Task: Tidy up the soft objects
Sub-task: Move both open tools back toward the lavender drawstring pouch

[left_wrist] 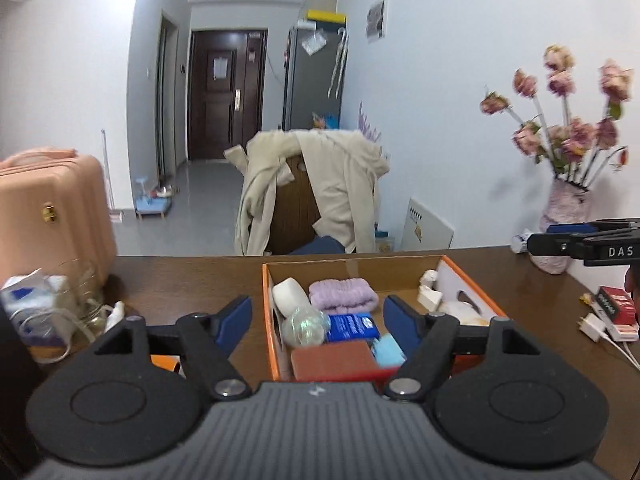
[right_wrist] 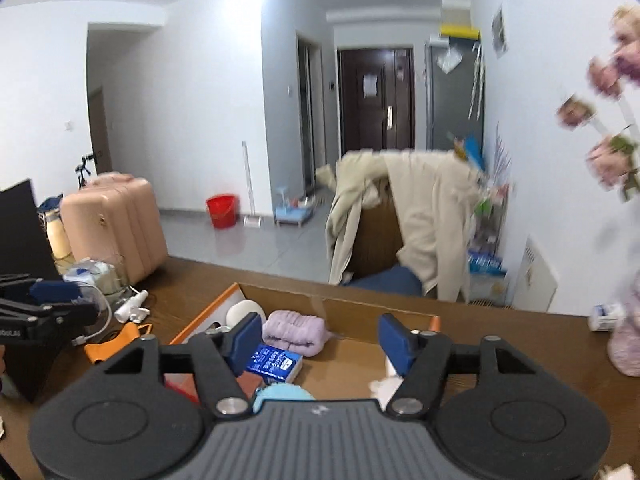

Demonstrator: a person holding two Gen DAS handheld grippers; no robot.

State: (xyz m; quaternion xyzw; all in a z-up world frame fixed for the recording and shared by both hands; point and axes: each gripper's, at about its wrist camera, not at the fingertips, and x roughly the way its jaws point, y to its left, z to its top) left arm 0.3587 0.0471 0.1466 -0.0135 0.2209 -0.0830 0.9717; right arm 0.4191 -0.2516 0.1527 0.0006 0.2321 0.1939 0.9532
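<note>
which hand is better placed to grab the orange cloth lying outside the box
Left, probably. The orange cloth lies on the table left of the box, on the left tongs' side; the right tongs hang over the box.

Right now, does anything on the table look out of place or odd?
One thing: an orange fabric piece lies crumpled on the brown wooden table, left of the orange-rimmed cardboard box, while the lilac folded towel is already inside. No spill or damage shows.
</note>
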